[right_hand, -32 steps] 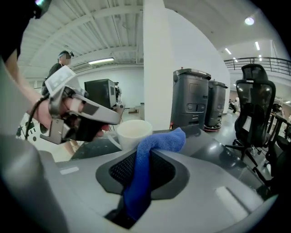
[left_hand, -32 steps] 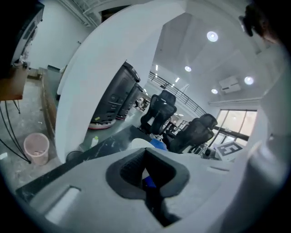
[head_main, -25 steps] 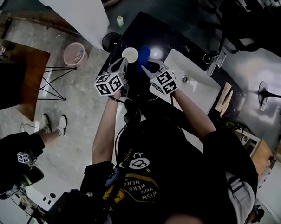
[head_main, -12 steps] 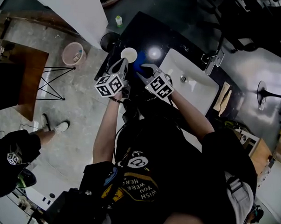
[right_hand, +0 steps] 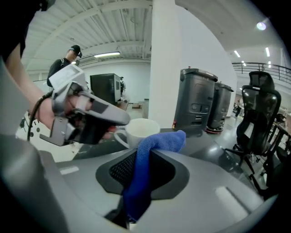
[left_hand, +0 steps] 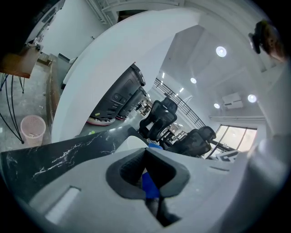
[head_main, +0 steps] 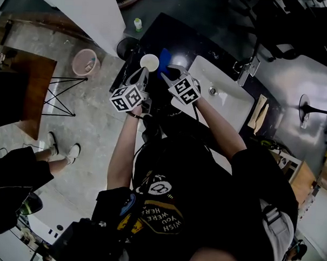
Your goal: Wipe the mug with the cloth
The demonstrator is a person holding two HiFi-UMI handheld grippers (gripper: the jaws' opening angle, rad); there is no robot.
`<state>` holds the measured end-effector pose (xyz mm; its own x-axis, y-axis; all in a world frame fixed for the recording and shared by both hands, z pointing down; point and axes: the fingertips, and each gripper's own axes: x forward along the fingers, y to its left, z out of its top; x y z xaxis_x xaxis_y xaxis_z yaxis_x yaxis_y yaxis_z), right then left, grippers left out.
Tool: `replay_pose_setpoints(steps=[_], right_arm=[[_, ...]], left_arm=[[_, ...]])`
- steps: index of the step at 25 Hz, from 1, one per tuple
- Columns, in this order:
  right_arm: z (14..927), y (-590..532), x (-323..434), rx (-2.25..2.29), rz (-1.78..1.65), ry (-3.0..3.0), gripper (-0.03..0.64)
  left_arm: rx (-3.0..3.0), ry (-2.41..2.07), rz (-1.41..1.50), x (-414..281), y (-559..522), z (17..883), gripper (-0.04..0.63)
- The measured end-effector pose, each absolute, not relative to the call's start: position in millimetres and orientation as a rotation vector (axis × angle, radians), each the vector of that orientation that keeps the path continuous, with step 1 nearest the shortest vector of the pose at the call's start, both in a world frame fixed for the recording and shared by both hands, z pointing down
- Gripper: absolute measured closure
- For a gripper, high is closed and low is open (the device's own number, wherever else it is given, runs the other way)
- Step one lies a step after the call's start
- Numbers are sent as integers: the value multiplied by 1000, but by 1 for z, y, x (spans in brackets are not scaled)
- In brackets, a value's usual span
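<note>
A white mug [head_main: 150,62] stands on the black marble counter [head_main: 181,39], left of the sink. My left gripper [head_main: 141,74] is shut on the mug's handle. In the right gripper view the left gripper [right_hand: 114,122] meets the handle beside the mug [right_hand: 142,131]. My right gripper [head_main: 169,78] is shut on a blue cloth [head_main: 165,57], which stands up from the jaws right next to the mug. The cloth [right_hand: 152,152] arches over toward the mug's rim. In the left gripper view only a white edge of the mug [left_hand: 129,142] and a strip of cloth [left_hand: 149,184] show.
A white sink basin [head_main: 225,98] with a faucet [head_main: 247,68] lies right of the mug. A small green bottle [head_main: 139,24] stands at the counter's far end. On the floor to the left are a pink wastebasket [head_main: 84,62] and another person [head_main: 18,172]. Black bins [right_hand: 200,100] stand behind.
My right gripper has shifted a little farther away and the cloth now stands higher beside the mug. The left gripper and mug have stayed put. The person at lower left has moved.
</note>
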<state>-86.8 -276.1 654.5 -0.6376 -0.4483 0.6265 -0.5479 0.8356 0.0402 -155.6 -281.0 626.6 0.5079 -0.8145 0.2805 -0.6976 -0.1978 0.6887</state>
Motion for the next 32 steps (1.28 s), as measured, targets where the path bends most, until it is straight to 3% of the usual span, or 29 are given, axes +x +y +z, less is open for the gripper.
replay_pose_setpoints(steps=[5,13,23,32], right_arm=[[643,-216,-111,506,185,-2456,535],[631,-310,-59,923,175,-2373,535],[631,-216,-111,487,124,-2439,538],[619,-304,-67,815,34,-2335,538]], left_arm=[[1949,-1246,-196,-155,-281,626,592],[1904,-1314,-191,-166,-280,630,592],[1918,-1286,-220,-153,-282,626,592],[1902,-1327,-202,-162,-279,628,592]])
